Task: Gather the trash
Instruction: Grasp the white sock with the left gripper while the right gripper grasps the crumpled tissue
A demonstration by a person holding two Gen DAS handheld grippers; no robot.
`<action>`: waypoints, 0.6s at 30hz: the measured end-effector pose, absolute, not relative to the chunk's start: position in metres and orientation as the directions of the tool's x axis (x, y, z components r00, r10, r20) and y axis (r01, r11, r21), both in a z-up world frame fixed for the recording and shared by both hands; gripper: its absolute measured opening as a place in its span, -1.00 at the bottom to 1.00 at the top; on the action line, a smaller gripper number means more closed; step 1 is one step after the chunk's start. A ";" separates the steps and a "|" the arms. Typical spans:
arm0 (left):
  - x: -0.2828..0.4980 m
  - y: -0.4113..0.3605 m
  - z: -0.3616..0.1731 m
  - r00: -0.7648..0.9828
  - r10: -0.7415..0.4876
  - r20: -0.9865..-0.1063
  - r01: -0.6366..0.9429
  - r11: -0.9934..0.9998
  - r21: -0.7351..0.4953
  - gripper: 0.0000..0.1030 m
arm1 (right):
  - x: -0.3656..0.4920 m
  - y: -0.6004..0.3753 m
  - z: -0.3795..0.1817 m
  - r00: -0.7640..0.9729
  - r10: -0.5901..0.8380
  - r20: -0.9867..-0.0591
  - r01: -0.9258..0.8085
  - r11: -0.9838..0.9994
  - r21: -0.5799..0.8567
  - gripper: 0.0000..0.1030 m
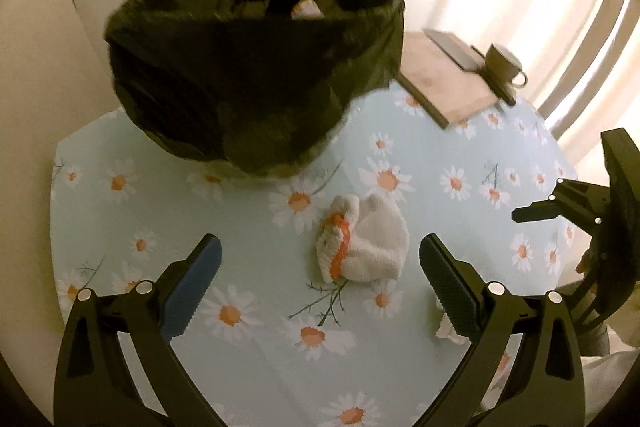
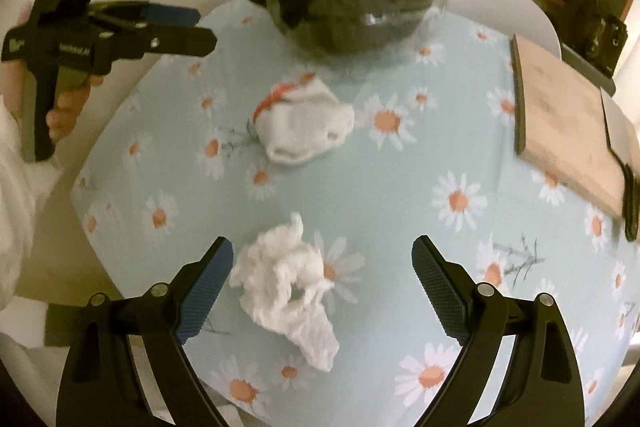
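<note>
1. Blue ribbed rubber lines one pad (image 2: 206,293) of my right gripper (image 2: 322,291) and dark knurled rubber the other; the two stand wide apart and hold nothing, with the crumpled white tissue wad (image 2: 286,291) lying on the cloth between them, nearer the blue side.
2. My left gripper (image 1: 320,287) is spread just as wide and also empty. Its pads flank the balled white knitted sock with the orange trim (image 1: 362,245) without touching it.
3. Texture tells the two apart: the tissue is thin, torn-edged and feathery, so I judge it will crush to almost nothing in a pinch, while the sock is a soft, thick, ribbed bundle that should give and spring back (whether it counts as trash I cannot say).
4. Both lie on the pale blue tablecloth printed with white-and-orange daisies (image 1: 256,367), a smooth, flat surface with little to snag on.
5. Farther out stands the bin lined with a glossy black plastic bag (image 1: 256,67), its crinkled film rolled over the rim and its mouth open. Something pale shows inside (image 1: 306,9), so I judge at least one piece is already collected.
6. Left to do, as I read it: the tissue for certain, possibly the sock, each needing a close, a lift and a drop into the bag.
7. At the table's far edge sit a flat wooden board (image 1: 444,83) and a dark cup (image 1: 502,61), neither looking like rubbish.
</note>
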State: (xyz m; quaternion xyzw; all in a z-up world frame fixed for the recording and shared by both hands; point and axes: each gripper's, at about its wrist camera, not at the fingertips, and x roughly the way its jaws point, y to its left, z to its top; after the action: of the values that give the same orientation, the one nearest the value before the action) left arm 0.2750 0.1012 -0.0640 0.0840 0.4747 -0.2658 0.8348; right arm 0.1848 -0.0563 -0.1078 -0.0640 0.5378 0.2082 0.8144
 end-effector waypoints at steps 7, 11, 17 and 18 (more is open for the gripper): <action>0.275 0.085 -0.085 0.387 -0.366 -0.846 0.545 0.831 -0.110 0.88 | 0.171 -0.048 -0.127 0.289 0.270 -0.919 -0.427 0.895 0.129 0.68; 0.277 0.070 -0.102 0.384 -0.348 -0.855 0.539 0.836 -0.098 0.88 | 0.168 -0.039 -0.138 0.269 0.273 -0.924 -0.437 0.889 0.136 0.68; 0.276 0.057 -0.124 0.388 -0.337 -0.858 0.512 0.853 -0.104 0.88 | 0.162 -0.031 -0.153 0.268 0.285 -0.920 -0.422 0.893 0.154 0.68; 0.276 0.056 -0.127 0.402 -0.324 -0.856 0.498 0.862 -0.093 0.88 | 0.162 -0.031 -0.156 0.269 0.286 -0.920 -0.418 0.895 0.156 0.67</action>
State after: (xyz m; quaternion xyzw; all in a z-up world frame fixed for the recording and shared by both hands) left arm 0.2758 0.0565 -0.1271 0.0888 0.4880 -0.2468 0.8325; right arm 0.1615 -0.0312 -0.1558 -0.0587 0.5626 0.2215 0.7943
